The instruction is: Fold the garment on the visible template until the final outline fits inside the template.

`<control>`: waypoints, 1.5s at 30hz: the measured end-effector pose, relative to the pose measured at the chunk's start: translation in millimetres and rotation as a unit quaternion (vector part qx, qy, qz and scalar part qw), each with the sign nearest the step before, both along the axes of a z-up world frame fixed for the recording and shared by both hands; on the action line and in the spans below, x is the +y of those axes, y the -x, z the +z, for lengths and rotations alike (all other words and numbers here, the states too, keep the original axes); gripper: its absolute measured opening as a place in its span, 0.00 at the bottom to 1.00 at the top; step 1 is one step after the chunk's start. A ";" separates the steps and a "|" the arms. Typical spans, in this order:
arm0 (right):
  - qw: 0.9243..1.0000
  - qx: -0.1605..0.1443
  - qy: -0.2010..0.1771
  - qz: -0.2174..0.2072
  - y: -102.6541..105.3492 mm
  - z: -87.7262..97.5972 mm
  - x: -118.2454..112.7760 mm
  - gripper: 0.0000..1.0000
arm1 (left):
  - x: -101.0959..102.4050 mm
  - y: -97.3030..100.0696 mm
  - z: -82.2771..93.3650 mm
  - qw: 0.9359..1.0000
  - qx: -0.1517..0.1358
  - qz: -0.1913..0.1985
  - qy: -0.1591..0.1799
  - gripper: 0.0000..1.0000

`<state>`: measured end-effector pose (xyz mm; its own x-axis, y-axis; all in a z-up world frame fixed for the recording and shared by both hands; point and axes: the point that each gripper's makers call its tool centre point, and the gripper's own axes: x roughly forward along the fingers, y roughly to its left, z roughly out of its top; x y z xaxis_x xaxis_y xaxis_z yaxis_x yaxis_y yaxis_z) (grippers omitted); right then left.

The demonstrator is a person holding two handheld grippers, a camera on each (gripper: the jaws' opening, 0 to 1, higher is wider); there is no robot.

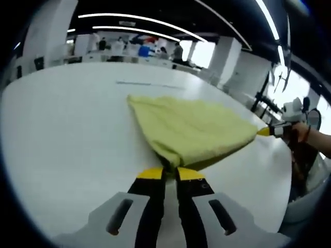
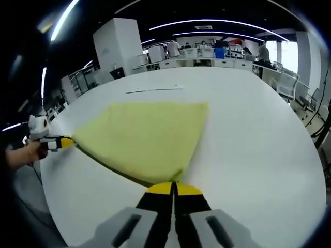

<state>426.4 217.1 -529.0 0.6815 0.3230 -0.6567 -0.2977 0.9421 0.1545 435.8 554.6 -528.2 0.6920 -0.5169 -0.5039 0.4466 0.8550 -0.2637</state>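
Yellow-tipped black jaws rise from six o'clock in the left gripper view, where the left gripper (image 1: 170, 172) is clenched on a bunched corner of the garment (image 1: 194, 126), the cloth puckering just above the tips. In the right gripper view the right gripper (image 2: 174, 187) has its two jaws pressed together on another corner of the same cloth, which narrows to a point there.

Soft and nubbly like terry, the pale yellow-green garment (image 2: 145, 137) is pulled taut between the two grips into a roughly triangular sheet. It lies over the middle of the table (image 1: 67, 129), a smooth, matte white top with a rounded edge. In the left gripper view the right gripper appears at three o'clock, its yellow tip meeting the cloth's far corner, with a hand (image 1: 305, 135) behind it; in the right gripper view the left gripper appears at nine o'clock in the same way.

Beyond the garment, toward twelve o'clock, a thin dark line (image 2: 154, 90) marks the tabletop. Farther off stand white pillars (image 2: 120, 44), desks, and long curved ceiling lights (image 2: 217, 21).
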 end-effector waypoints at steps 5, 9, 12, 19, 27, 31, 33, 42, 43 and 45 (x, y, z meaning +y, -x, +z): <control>1.000 -0.002 0.004 -0.001 -1.7 0.7 -3.8 0.00 | -1.1 1.8 7.2 1.000 -0.009 -0.001 0.009 0.00; 1.000 -0.004 0.012 -0.002 -1.2 1.6 -7.7 0.00 | -0.5 1.3 9.4 1.000 -0.014 -0.008 0.000 0.00; 1.000 -0.005 0.020 -0.006 -1.0 2.6 -13.3 0.00 | 6.2 1.4 10.6 1.000 -0.020 -0.015 -0.010 0.00; 0.999 -0.002 0.036 -0.004 4.1 3.3 -21.8 0.00 | 22.1 -1.3 10.0 0.999 -0.022 -0.021 -0.025 0.00; 1.000 0.004 0.029 0.003 7.1 1.8 -17.6 0.00 | 17.1 2.7 6.8 0.999 -0.014 -0.031 -0.035 0.00; 1.000 0.011 0.013 0.013 10.2 1.5 -9.0 0.00 | 17.8 2.7 4.7 0.999 -0.009 -0.028 -0.034 0.00; 1.000 0.014 -0.002 0.010 10.9 1.9 -3.9 0.03 | 18.4 3.2 4.4 0.999 -0.007 -0.027 -0.033 0.00; 1.000 0.003 -0.015 0.014 3.4 4.9 4.5 0.05 | 19.3 4.1 3.4 0.999 -0.003 -0.027 -0.032 0.00; 1.000 0.003 -0.020 0.012 1.4 4.0 3.8 0.05 | 19.3 4.2 3.2 0.999 -0.002 -0.027 -0.032 0.00; 1.000 0.003 -0.027 0.012 -0.2 3.3 5.1 0.04 | 19.5 4.6 2.9 0.999 0.000 -0.027 -0.031 0.00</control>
<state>426.6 222.3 -525.7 0.6689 0.3741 -0.6423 -0.3183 0.9250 0.2074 431.2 574.1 -525.3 0.6650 -0.5206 -0.5355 0.4920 0.8448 -0.2103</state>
